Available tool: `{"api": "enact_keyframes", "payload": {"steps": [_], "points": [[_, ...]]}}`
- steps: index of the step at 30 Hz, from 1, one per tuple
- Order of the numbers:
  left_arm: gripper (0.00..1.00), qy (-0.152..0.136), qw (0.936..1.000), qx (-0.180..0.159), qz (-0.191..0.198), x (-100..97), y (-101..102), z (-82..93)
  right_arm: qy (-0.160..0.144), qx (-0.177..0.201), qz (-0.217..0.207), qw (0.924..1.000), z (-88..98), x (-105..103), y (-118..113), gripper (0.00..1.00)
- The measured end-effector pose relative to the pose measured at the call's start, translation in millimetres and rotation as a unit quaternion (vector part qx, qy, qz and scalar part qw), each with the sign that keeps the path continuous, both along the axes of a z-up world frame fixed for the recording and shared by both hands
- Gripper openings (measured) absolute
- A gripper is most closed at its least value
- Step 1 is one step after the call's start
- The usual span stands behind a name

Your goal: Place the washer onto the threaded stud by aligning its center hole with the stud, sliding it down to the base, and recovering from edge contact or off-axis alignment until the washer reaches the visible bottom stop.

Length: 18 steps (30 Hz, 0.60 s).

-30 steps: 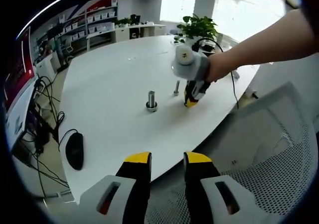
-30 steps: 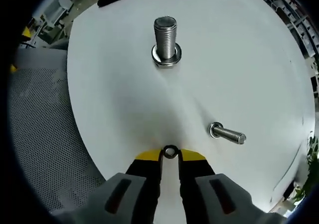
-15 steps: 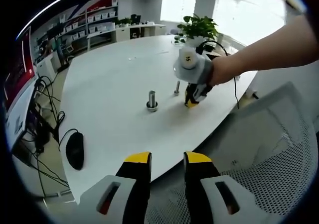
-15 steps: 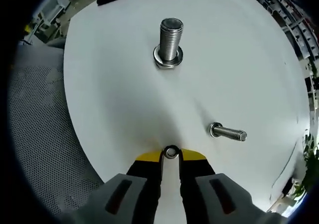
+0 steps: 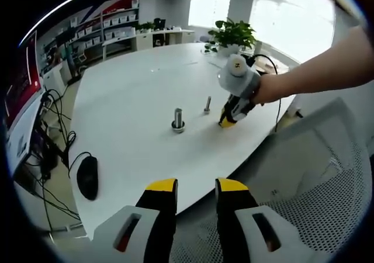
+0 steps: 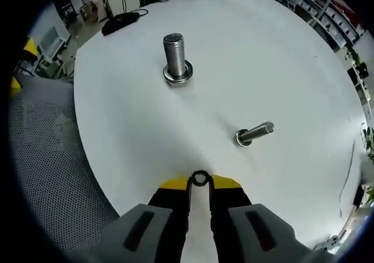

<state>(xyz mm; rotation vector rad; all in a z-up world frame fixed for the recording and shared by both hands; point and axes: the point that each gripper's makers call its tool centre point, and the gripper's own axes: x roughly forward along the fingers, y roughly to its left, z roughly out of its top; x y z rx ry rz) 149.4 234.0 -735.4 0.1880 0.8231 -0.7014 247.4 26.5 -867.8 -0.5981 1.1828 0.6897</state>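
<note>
A small metal washer (image 6: 200, 178) is pinched between the yellow tips of my right gripper (image 6: 200, 183), which is shut on it above the white table (image 6: 280, 70). Ahead of it stands a large upright threaded stud (image 6: 175, 58) on a wide base. A thinner stud (image 6: 253, 134) stands to the right. In the left gripper view the large stud (image 5: 177, 119) and the thin stud (image 5: 207, 104) stand mid-table, and the right gripper (image 5: 227, 121), held by a person's hand (image 5: 270, 89), hovers just right of them. My left gripper (image 5: 196, 187) hangs off the table's near edge, jaws slightly apart with nothing between them.
A black mouse (image 5: 88, 177) lies at the table's left edge with cables (image 5: 54, 135) beyond. A mesh chair (image 5: 315, 193) stands beside the table on the right. A potted plant (image 5: 232, 33) sits at the far side. Shelves (image 5: 105, 26) line the back wall.
My right gripper, with the washer, has lifted and drawn back to the right, away from the studs, so both look smaller and farther. The left gripper has stayed still.
</note>
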Motion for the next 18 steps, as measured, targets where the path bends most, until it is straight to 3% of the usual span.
{"api": "enact_keyframes", "payload": {"steps": [18], "points": [[0.24, -0.002, 1.0000, -0.002, -0.001, -0.3, -0.5, 1.4, -0.062, 0.034, -0.027, 0.9971, 40.7, 29.9, 0.5, 0.14]]}}
